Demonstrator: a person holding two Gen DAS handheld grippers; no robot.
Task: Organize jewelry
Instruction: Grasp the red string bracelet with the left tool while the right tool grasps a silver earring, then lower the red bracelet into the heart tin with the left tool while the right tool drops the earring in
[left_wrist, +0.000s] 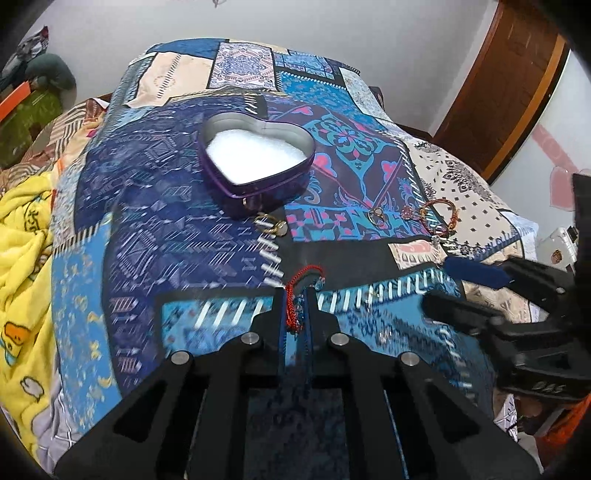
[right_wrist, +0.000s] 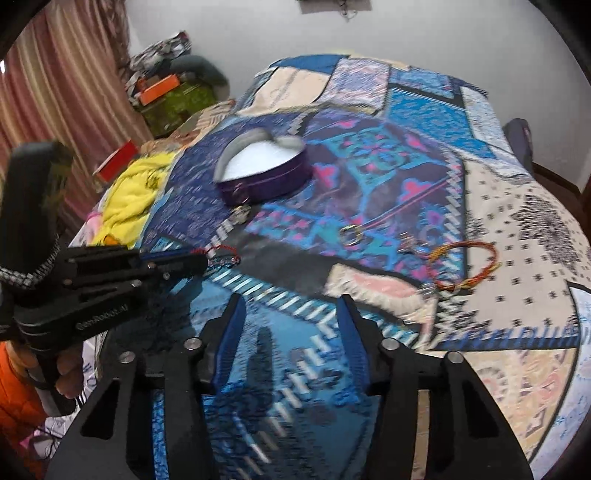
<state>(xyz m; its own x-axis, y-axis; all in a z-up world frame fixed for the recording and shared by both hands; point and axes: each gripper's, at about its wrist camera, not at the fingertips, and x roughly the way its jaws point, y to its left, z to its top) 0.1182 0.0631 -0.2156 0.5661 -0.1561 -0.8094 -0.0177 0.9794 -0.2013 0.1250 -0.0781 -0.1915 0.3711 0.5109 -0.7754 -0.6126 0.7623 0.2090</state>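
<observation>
My left gripper (left_wrist: 297, 291) is shut on a red thread bracelet (left_wrist: 301, 280) with small blue beads, held just above the patterned bedspread; it also shows in the right wrist view (right_wrist: 201, 258). A purple heart-shaped tin (left_wrist: 258, 162) with white padding stands open farther back, also seen in the right wrist view (right_wrist: 264, 173). A gold ring (left_wrist: 273, 227) lies by its near point. Another ring (left_wrist: 376, 216) and an orange-red bracelet (left_wrist: 439, 216) lie to the right. My right gripper (right_wrist: 291, 302) is open and empty, near the orange-red bracelet (right_wrist: 465, 266).
The blue patchwork bedspread (left_wrist: 147, 240) covers the bed. A yellow blanket (left_wrist: 22, 258) lies at the left edge. Boxes and bags (right_wrist: 173, 92) stand by the curtain. A wooden door (left_wrist: 506, 92) is at the back right.
</observation>
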